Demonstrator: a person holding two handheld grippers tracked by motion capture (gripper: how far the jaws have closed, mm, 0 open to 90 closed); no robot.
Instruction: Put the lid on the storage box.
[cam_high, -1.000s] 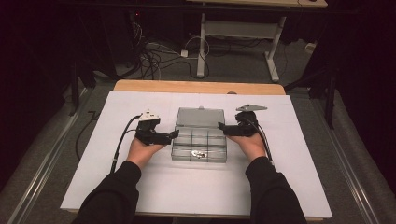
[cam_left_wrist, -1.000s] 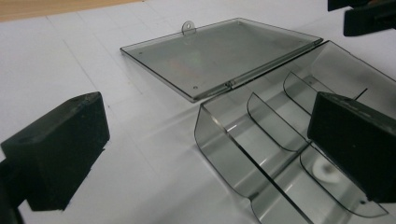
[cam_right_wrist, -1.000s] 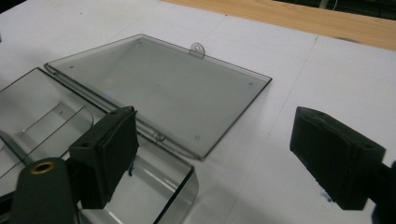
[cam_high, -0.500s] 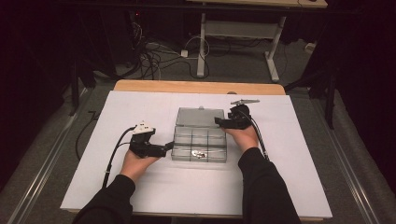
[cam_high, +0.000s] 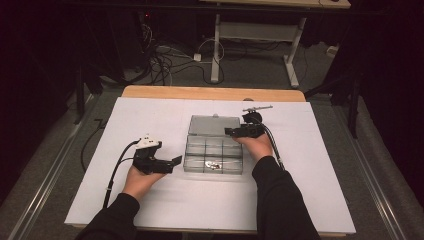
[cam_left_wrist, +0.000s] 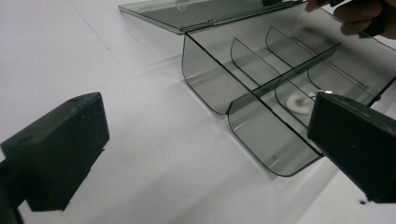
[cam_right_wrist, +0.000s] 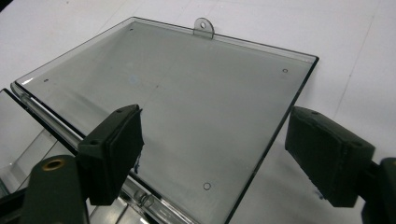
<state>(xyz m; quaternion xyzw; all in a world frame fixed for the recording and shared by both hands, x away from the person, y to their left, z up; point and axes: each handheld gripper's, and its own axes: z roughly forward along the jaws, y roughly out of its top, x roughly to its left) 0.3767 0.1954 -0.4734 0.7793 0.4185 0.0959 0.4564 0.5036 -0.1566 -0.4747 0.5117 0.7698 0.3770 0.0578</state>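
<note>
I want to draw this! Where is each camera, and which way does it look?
High view: above the person's side, looking forward and down at the white table; forearms and both hand-held grippers show.
Left gripper view: rides the left hand-held gripper, facing the box's compartments; its black jaws show.
Right gripper view: rides the right hand-held gripper, facing the flat lid; its jaws show.
All share the clear box.
</note>
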